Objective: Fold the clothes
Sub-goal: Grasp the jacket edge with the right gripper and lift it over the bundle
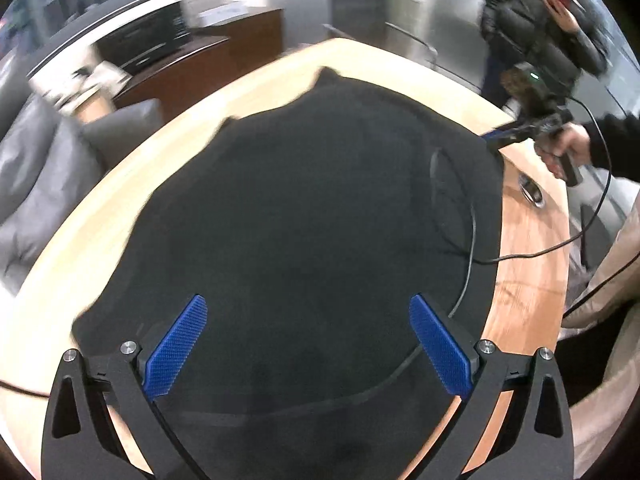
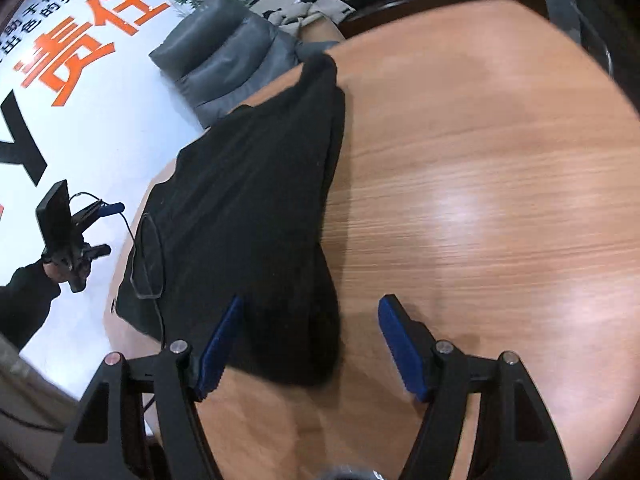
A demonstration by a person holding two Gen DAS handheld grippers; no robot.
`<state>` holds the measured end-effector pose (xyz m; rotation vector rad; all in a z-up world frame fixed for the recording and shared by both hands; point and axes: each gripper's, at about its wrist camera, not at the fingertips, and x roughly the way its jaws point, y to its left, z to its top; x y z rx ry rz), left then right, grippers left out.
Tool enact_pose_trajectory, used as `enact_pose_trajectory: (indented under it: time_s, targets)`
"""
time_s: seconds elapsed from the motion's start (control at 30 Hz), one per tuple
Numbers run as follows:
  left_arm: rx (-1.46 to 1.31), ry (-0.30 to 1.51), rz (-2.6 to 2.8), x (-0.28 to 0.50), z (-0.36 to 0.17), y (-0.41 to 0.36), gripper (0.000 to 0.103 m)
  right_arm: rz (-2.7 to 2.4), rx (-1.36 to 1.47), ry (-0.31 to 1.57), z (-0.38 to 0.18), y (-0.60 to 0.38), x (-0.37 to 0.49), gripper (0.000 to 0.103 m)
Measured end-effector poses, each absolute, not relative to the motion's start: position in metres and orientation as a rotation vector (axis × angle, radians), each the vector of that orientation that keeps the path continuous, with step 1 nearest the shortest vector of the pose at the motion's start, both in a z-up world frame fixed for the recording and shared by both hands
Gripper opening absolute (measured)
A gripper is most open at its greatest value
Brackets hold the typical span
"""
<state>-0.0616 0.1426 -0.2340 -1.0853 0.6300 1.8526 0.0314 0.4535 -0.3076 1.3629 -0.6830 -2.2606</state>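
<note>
Garment (image 1: 304,216) spread on table (image 1: 528,264), centre frame. Cable (image 1: 472,240) crosses it (right side); sofa (image 1: 44,168) at left.

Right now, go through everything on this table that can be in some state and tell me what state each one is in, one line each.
Black garment: spread on the table, partly folded, not gripped.
Left tongs: open, above the garment, holding nothing.
Right tongs: open, over the garment's near corner, holding nothing.
Black cable: loose, trailing across the garment and off the table edge.
Wooden table: bare beside the garment.
</note>
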Motion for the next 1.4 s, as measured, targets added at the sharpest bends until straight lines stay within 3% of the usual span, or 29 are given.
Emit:
enact_pose_trajectory:
  time_s: [0.23, 0.33, 0.43, 0.53, 0.7, 0.9, 0.97, 1.0, 1.13, 1.27, 1.4]
  targets:
    - [-1.015, 0.855, 1.615, -0.094, -0.295, 0.215, 0.092, -2.28, 1.3, -0.467, -0.306, 0.415, 0.031, 0.074]
    - [-0.988, 0.821, 1.566, -0.107, -0.305, 0.218, 0.103, -2.34, 1.299, -0.354, -0.304, 0.404, 0.033, 0.057]
    - [-0.974, 0.786, 1.566, -0.111, -0.307, 0.214, 0.103, -2.371, 1.326, -0.267, -0.302, 0.391, 0.034, 0.038]
    - [-0.95, 0.764, 1.576, -0.11, -0.308, 0.21, 0.103, -2.406, 1.303, -0.316, -0.295, 0.392, 0.045, 0.024]
    - [-0.943, 0.741, 1.602, -0.1, -0.307, 0.224, 0.103, -2.578, 1.19, -0.322, -0.25, 0.399, 0.064, 0.019]
    - [-0.934, 0.672, 1.645, -0.071, -0.302, 0.315, 0.102, -2.658, 1.063, -0.159, -0.167, 0.43, 0.079, 0.019]
    - [-0.879, 0.651, 1.679, -0.064, -0.286, 0.322, 0.089, -2.653, 1.042, -0.083, -0.146, 0.432, 0.084, 0.019]
    - [-0.854, 0.644, 1.694, -0.061, -0.277, 0.323, 0.089, -2.645, 1.032, -0.042, -0.136, 0.431, 0.087, 0.019]
    - [-0.851, 0.707, 1.721, -0.055, -0.259, 0.26, 0.095, -2.588, 0.987, -0.025, -0.121, 0.413, 0.092, 0.019]
    - [-1.053, 0.752, 1.724, -0.045, -0.261, 0.158, 0.093, -2.508, 0.913, -0.057, -0.122, 0.386, 0.097, 0.019]
    - [-1.224, 0.72, 1.851, -0.003, -0.203, 0.04, 0.093, -2.441, 0.893, -0.045, -0.124, 0.363, 0.094, 0.019]
